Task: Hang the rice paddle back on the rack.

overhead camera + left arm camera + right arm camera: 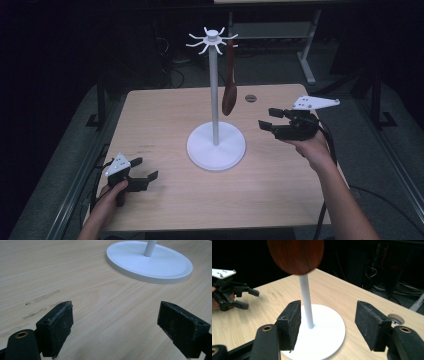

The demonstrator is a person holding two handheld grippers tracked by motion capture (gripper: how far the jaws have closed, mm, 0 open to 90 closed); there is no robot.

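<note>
From above, a white stand [215, 145] sits mid-worktop [165, 107], and a brown wooden spoon [229, 95] hangs from one of its top hooks. The left claw [142, 172] rests low near the front edge, spread and empty. The right claw [272, 120] hovers just right of the spoon, jaws apart.

The left gripper view looks along its spread jaws toward the stand's base [150, 261].

In the right gripper view the spoon's bowl [295, 255] hangs above and beyond the open jaws. Probably an approach to the spoon; next, rise and close on it.

Light wood table [165, 115]; white round stand base [216, 146] on it, central.
</note>
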